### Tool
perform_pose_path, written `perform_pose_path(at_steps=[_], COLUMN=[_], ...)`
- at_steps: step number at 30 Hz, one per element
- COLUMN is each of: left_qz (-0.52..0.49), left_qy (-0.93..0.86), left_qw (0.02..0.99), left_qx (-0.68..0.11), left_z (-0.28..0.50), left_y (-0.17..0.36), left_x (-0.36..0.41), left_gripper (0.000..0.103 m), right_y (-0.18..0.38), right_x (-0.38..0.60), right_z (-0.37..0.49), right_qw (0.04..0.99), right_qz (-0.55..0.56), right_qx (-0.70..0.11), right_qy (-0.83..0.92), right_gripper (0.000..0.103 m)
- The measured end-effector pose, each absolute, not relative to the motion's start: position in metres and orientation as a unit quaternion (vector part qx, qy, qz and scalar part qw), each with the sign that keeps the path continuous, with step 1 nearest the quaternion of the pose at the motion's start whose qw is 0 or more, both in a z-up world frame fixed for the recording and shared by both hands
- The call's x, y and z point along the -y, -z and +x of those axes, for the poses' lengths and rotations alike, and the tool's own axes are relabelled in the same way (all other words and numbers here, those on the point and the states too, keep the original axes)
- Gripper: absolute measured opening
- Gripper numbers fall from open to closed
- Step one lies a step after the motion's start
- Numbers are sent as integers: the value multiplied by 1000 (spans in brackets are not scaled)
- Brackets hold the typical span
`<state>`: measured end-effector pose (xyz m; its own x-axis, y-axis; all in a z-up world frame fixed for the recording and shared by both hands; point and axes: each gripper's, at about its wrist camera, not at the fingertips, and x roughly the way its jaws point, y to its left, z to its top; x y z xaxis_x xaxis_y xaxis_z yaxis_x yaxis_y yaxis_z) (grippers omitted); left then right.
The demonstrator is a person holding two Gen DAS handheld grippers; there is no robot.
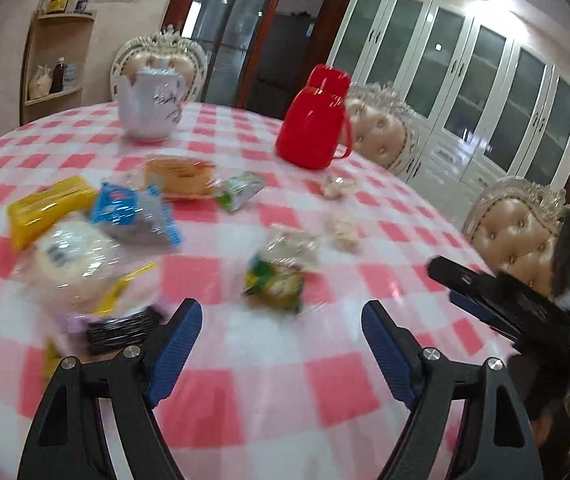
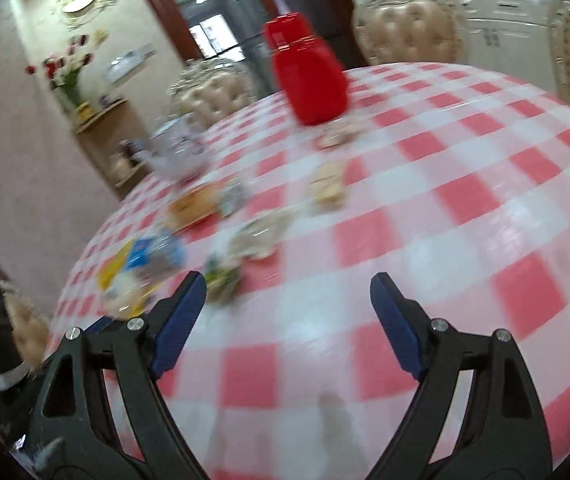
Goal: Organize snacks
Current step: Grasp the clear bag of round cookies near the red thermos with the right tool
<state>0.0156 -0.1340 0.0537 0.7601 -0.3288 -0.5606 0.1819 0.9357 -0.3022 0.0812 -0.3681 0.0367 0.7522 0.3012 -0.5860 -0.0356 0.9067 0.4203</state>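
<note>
Snacks lie scattered on a round table with a pink-and-white check cloth. At the left are a yellow box, a blue packet, a round white wrapped cake and a dark wafer pack. A green-yellow packet lies in the middle, a wrapped sponge cake and a green sachet farther back. My left gripper is open and empty above the cloth. My right gripper is open and empty; it also shows in the left wrist view. The right wrist view is blurred.
A red flask and a white teapot stand at the back of the table. Small clear-wrapped sweets lie at mid-right. Padded chairs ring the table. White cabinets stand behind.
</note>
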Motion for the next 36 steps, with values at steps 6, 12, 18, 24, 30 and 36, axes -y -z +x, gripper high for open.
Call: perform_pose_path(at_steps=[6, 12, 18, 24, 30, 36], left_qz=[-106, -214, -226, -231, -216, -229], left_qy=[163, 176, 187, 175, 167, 141], left_qw=[943, 925, 917, 916, 922, 925], left_qx=[-270, -261, -270, -277, -275, -269], left_z=[7, 11, 16, 16, 18, 21], left_y=[-49, -51, -49, -47, -47, -47], left_x=[133, 94, 95, 93, 95, 85], left_gripper=[85, 86, 87, 87, 87, 87], right_y=[-38, -27, -9, 4, 7, 7], right_x=[392, 387, 379, 336, 321, 334], right_z=[166, 264, 356, 386, 365, 277], right_qw=[918, 912, 891, 885, 883, 886], right_qz=[200, 207, 203, 84, 8, 74], right_qx=[-335, -350, -404, -457, -468, -450], right_qy=[-66, -53, -36, -19, -35, -78], right_gripper=[86, 86, 87, 90, 44, 41])
